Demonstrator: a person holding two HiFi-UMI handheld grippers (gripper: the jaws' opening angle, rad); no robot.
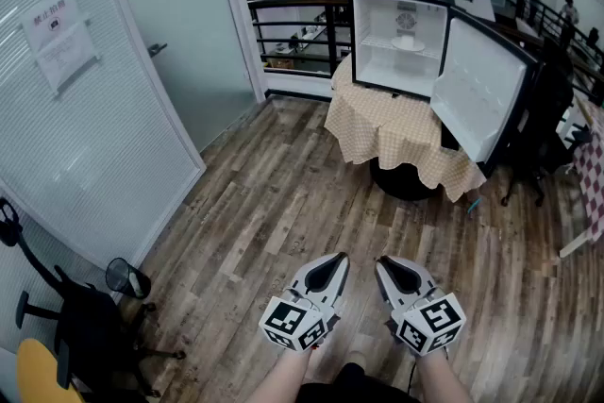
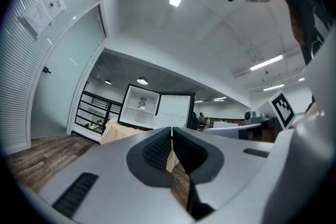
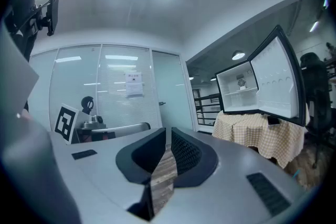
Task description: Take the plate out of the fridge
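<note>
A small black fridge (image 1: 401, 33) stands on a round table under a checked cloth (image 1: 392, 132), its door (image 1: 486, 90) swung open to the right. Inside, a white plate (image 1: 408, 42) rests on the middle shelf. Both grippers hang low in front of me, several steps from the fridge. The left gripper (image 1: 334, 261) is shut with nothing in it, its jaws meeting at the tips (image 2: 171, 131). The right gripper (image 1: 386, 265) is shut and empty too (image 3: 168, 131). The open fridge also shows far off in the left gripper view (image 2: 140, 107) and the right gripper view (image 3: 239, 89).
A glass partition with a door (image 1: 179, 33) runs along the left. A black office chair (image 1: 85, 326) sits at the lower left, another dark chair (image 1: 543, 123) right of the fridge door. A black railing (image 1: 293, 28) stands behind. Wooden floor (image 1: 283, 203) lies between me and the table.
</note>
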